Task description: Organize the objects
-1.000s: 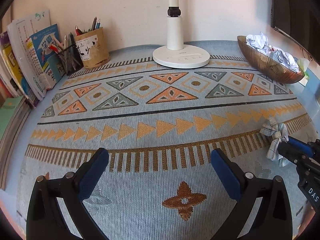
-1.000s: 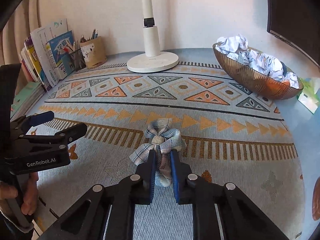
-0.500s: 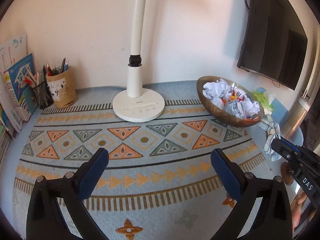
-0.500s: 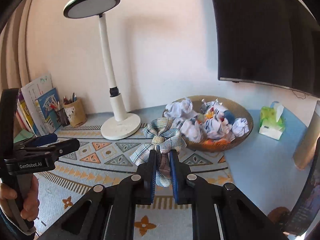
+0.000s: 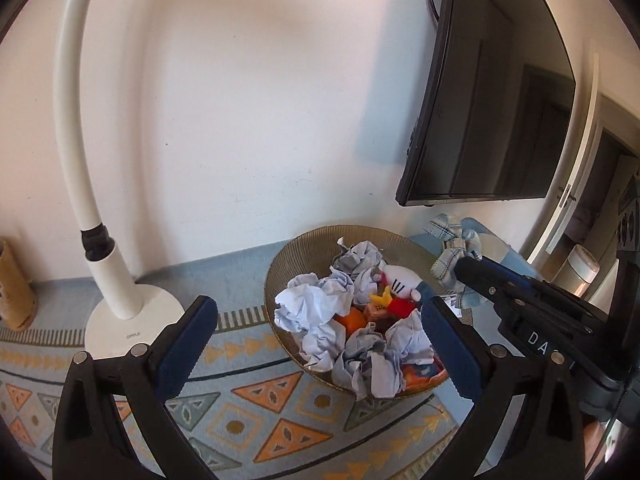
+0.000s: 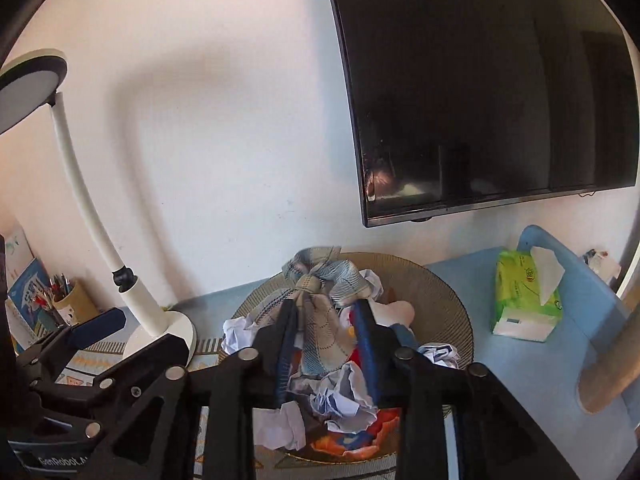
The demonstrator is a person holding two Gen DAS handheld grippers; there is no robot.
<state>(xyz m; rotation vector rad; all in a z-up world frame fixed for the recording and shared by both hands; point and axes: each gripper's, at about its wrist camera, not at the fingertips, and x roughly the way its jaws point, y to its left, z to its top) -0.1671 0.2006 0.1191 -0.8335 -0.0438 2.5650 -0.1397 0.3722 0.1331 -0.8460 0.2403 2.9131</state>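
Observation:
A plaid fabric bow hangs over the woven bowl, which is full of crumpled paper balls and small toys. My right gripper has its jaws opening with the bow between them. The bow leans on the left finger, and a gap shows at the right finger. In the left wrist view the bow sticks out from the right gripper above the far right rim of the bowl. My left gripper stands open and holds nothing, in front of the bowl.
A white desk lamp stands left of the bowl on a patterned mat. A dark wall screen hangs above. A green tissue pack lies on the blue table at the right. A pen holder and books stand at the far left.
Both grippers rose and swung right from the mat to the bowl. The right gripper carried the bow over the bowl, and its jaws have parted from their tight grip.

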